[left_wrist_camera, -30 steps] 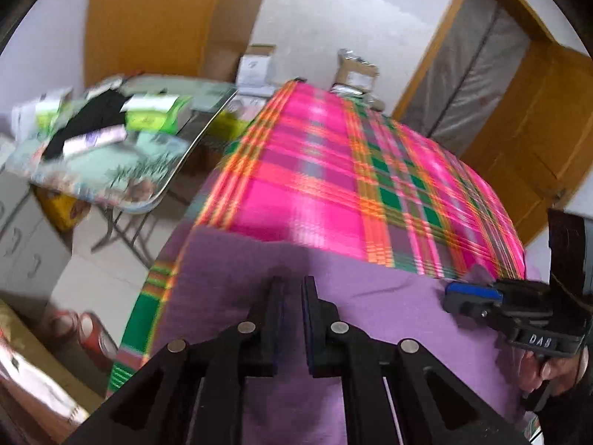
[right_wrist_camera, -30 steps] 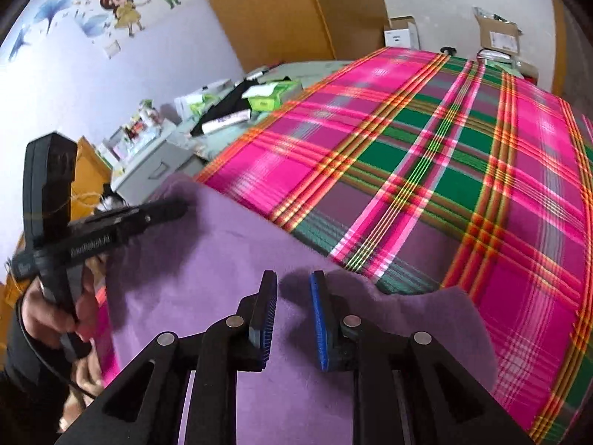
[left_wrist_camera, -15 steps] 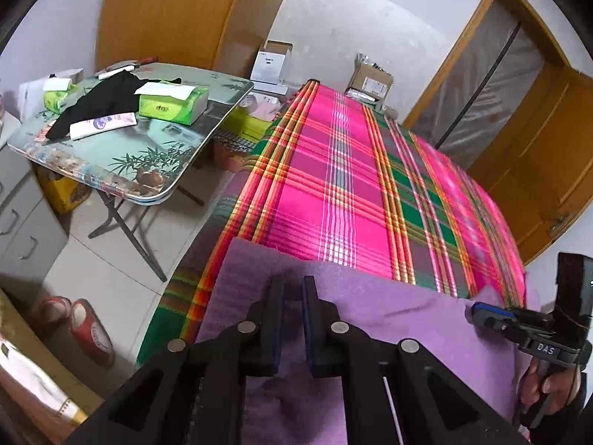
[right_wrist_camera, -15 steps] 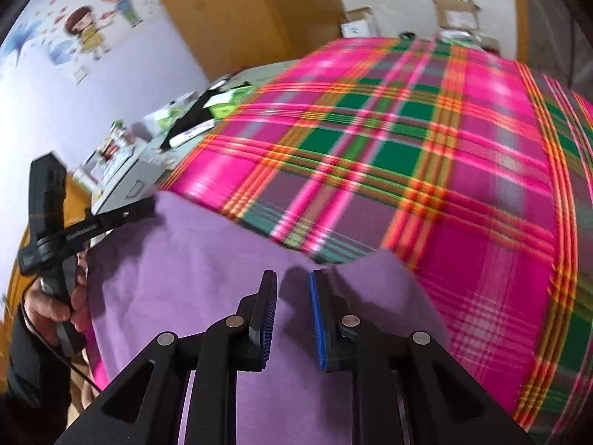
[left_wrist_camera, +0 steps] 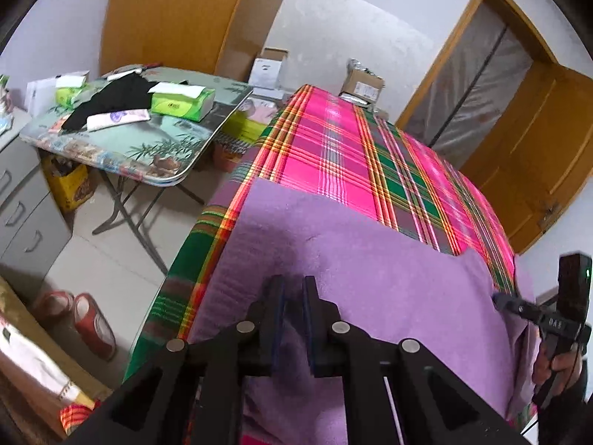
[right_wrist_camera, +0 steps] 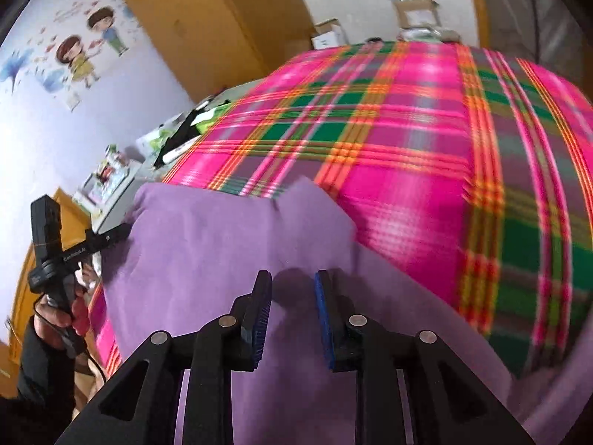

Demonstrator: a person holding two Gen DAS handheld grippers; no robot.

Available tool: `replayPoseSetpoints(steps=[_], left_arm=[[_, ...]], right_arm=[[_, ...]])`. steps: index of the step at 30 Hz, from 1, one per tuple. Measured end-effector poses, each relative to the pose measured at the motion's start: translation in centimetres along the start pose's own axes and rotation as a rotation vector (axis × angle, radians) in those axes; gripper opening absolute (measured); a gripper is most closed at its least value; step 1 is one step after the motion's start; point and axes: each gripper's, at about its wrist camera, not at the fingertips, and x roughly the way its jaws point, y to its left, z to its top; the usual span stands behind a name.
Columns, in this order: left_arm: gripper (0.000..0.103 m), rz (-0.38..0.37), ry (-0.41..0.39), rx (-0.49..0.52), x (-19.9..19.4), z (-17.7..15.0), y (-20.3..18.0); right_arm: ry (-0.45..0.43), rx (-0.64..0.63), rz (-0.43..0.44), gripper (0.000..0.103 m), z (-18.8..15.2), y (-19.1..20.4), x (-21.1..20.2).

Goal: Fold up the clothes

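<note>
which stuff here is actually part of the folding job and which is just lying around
In the job:
purple fleece cloth
pink and green plaid bedspread
left tongs
right tongs

Lying about:
green tissue box
black garment
folding side table

The soft purple fleece garment (left_wrist_camera: 370, 278) lies spread on the near end of the bed with the pink, green and orange plaid cover (left_wrist_camera: 333, 155). In my left view its far edge runs straight from 10 o'clock to 3 o'clock, and its left side hangs a little over the bed edge. In my right view (right_wrist_camera: 222, 244) one small corner stands up at 12 o'clock. The fabric looks plain and fuzzy, with few soft wrinkles. It fills the lower half of both views.
</note>
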Motion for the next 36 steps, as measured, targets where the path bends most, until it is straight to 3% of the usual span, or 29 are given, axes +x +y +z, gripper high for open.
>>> replayPoseSetpoints(steps=[5, 13, 18, 26, 36], left_arm=[[0.01, -0.034, -0.027, 0.051, -1.7, -0.7, -2.5], [0.01, -0.135, 0.048, 0.119, -0.8, -4.2, -8.1], [0.01, -0.154, 0.093, 0.195, -0.2, -6.4, -10.9], [0.01, -0.156, 0.125, 0.184, -0.3, -8.2, -11.5], [0.01, -0.219, 0.146, 0.26, 0.8, -8.8, -15.8]], right_arm=[[-0.053, 0.012, -0.012, 0.025, -1.9, -0.3, -3.2], [-0.114, -0.003, -0.003, 0.025, -5.9, 1.2, -5.6], [-0.08, -0.07, -0.017, 0.025, -7.9, 2.4, -5.8], [-0.081, -0.041, -0.019, 0.025, -9.7, 1.5, -6.9], [-0.196, 0.149, -0.108, 0.025, -9.6, -4.5, -11.4]])
